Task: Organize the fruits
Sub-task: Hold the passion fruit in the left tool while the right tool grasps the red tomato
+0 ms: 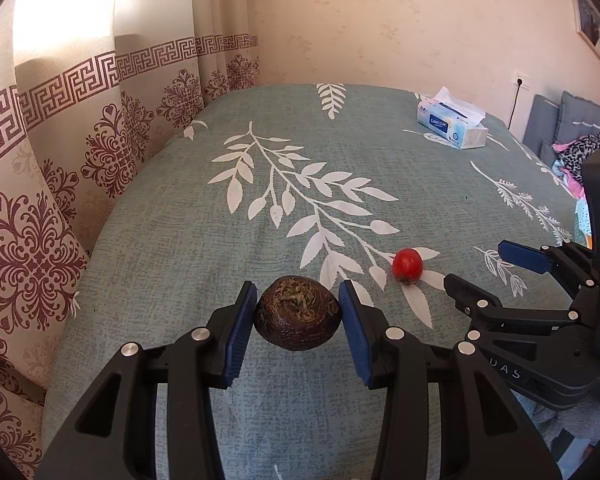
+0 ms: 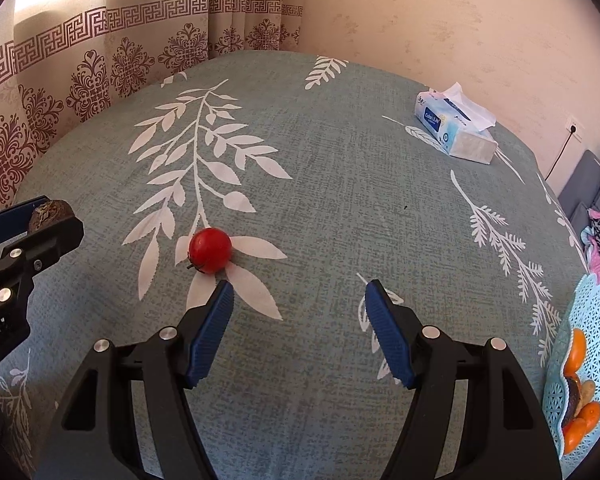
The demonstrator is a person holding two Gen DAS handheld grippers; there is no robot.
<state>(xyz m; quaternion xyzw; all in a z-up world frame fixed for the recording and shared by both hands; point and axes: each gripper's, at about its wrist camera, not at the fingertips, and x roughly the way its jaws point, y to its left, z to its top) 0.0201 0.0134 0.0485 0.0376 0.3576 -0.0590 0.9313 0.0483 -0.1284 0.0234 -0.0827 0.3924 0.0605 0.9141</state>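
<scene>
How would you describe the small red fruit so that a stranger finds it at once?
On the grey-green bedspread with white leaf prints, look just ahead of the open right gripper. The small round red fruit lies there alone on a white leaf. Unlike the wrinkled dark brown fruit in the left gripper, it is smooth and glossy.

The tissue pack point(image 1: 452, 123) is showing a blue label, seemingly reading "Color Life". The right gripper point(image 1: 488, 266) body is bearing the letters "DAS".

Your left wrist camera looked forward along its fingers, close above the teal leaf-patterned bedspread point(image 1: 180, 240). Your right wrist camera sat further right, facing likewise. Both views shared the small red round fruit point(image 1: 407, 264) point(image 2: 210, 250) and the white-blue tissue pack point(image 1: 452, 126) point(image 2: 454, 132).
</scene>
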